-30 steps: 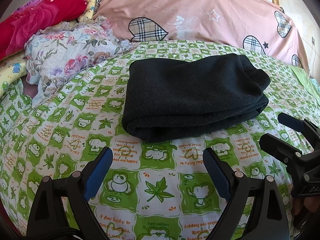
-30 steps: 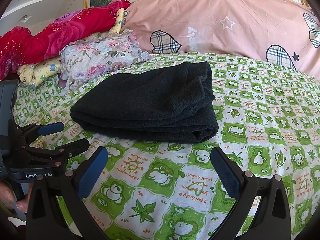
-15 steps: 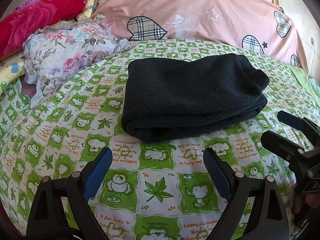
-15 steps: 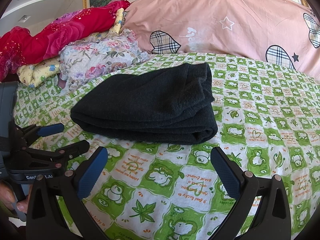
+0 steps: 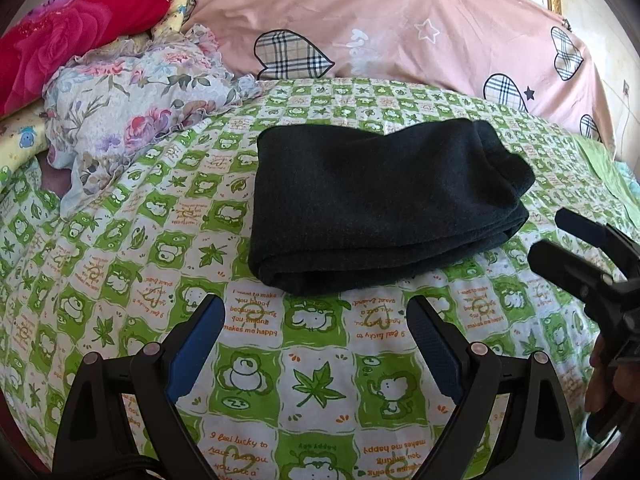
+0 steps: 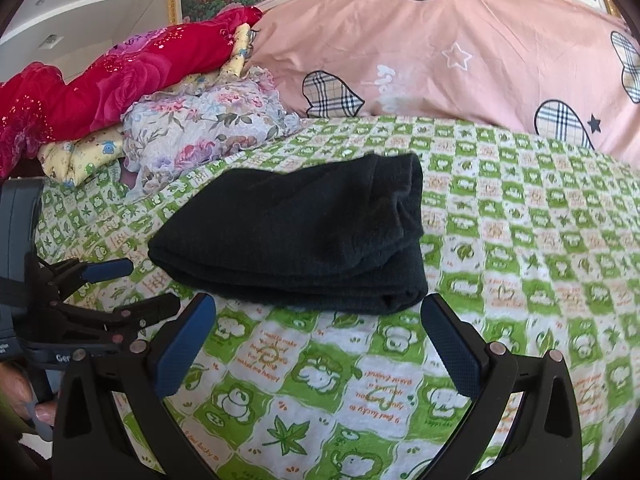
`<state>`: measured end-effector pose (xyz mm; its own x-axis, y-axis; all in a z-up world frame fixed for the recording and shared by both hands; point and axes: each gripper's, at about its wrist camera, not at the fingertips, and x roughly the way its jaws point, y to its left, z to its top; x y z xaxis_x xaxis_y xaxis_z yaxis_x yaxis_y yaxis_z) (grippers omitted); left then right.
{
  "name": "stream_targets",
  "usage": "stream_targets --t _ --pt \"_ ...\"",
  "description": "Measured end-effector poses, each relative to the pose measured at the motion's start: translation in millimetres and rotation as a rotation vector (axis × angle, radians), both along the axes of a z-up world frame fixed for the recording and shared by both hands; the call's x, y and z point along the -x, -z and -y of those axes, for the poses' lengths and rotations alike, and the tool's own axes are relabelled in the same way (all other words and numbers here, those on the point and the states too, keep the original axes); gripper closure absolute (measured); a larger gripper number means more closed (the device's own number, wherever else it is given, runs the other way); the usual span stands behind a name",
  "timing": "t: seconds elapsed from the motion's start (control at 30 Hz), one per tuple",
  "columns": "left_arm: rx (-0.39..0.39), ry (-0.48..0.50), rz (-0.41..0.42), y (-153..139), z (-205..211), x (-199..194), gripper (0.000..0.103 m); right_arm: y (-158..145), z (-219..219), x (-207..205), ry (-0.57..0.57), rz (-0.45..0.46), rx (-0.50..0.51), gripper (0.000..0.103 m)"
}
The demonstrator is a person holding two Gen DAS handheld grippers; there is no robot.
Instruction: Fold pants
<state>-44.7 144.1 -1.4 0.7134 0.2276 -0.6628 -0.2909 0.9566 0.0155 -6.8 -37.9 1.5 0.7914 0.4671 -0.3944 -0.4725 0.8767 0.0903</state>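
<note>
The black pants (image 5: 372, 204) lie folded into a thick rectangle on the green-and-white printed bed sheet (image 5: 308, 376). In the right wrist view the same pants (image 6: 296, 236) sit just beyond my fingers. My left gripper (image 5: 314, 320) hovers open over bare sheet, a little short of the pants' near fold. My right gripper (image 6: 318, 318) is open too, its tips close to the near edge of the pants, holding nothing. Each gripper shows in the other's view: the right one (image 5: 560, 236) at the right edge, the left one (image 6: 140, 284) at the left edge.
A big pink pillow with plaid hearts (image 5: 400, 32) lines the head of the bed. A floral cloth (image 5: 132, 104), a red blanket (image 5: 68, 36) and a yellow cloth are piled at the back left. A hand (image 6: 24, 400) holds the left gripper's handle.
Both views have shifted only slightly; the pants lie as before. Both grippers stay open.
</note>
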Motion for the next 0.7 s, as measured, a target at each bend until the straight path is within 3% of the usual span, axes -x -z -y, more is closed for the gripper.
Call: stream_targets --t 0.17,0.7 --pt "0.012 -0.014 0.045 -19.2 -2.9 2.4 0.01 -17.3 7.1 -6.3 0.013 0.012 -0.021 0.001" --pt "0.039 -0.035 0.014 -33.5 -16.5 -21.5 0.012 -21.9 11.0 -33.9 0.032 -0.074 -0.002 0.001"
